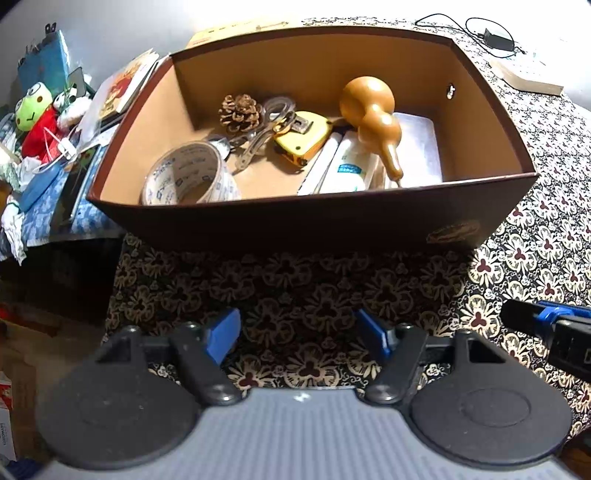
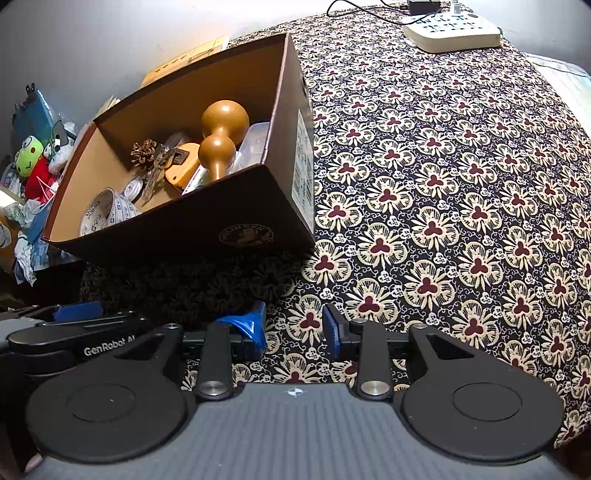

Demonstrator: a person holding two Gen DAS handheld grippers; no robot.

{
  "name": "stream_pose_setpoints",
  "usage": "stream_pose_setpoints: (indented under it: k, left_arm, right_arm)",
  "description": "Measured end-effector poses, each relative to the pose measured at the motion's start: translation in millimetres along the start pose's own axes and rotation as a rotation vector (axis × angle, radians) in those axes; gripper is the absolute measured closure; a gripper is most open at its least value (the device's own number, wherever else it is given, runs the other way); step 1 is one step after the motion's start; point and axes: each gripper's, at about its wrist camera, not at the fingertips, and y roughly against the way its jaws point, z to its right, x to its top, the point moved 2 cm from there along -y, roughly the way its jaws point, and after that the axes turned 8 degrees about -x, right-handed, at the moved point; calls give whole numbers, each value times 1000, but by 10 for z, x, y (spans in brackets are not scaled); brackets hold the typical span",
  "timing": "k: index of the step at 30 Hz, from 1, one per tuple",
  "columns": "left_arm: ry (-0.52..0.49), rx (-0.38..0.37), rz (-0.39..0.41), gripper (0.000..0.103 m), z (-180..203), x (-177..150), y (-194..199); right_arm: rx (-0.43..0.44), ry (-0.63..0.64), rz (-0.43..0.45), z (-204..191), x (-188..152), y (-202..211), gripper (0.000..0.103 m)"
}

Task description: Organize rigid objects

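A brown cardboard box (image 1: 303,218) (image 2: 192,221) stands on the flower-patterned cloth. Inside lie a wooden gourd (image 1: 373,118) (image 2: 219,138), a tape roll (image 1: 188,177) (image 2: 107,212), a pine cone (image 1: 240,110) (image 2: 143,150), a yellow tape measure (image 1: 301,142) (image 2: 184,168), scissors (image 1: 273,110), a white tube (image 1: 349,166) and a clear plastic case (image 1: 417,147). My left gripper (image 1: 297,334) hangs open in front of the box's near wall, holding nothing. My right gripper (image 2: 293,326) is open and empty over the cloth, right of the box's near corner.
Clutter sits left of the box: a green frog plush (image 1: 31,110) (image 2: 29,157), books (image 1: 125,85) and papers. A white book (image 1: 528,75) and a charger with cables (image 1: 496,37) lie far right. A white device (image 2: 454,29) rests at the cloth's far end. Bare cloth (image 2: 461,184) stretches right.
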Motion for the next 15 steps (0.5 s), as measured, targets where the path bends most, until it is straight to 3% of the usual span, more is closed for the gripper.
stream_pose_setpoints:
  k: [10,15]
  left_arm:
    - [-25,-49,8,33,39,106,185]
    - [-73,-86,67,33,88,235,449]
  right_arm:
    - [-20,2,11,-15,80,84,87]
    - [-35,-27,53,4,195,224,87]
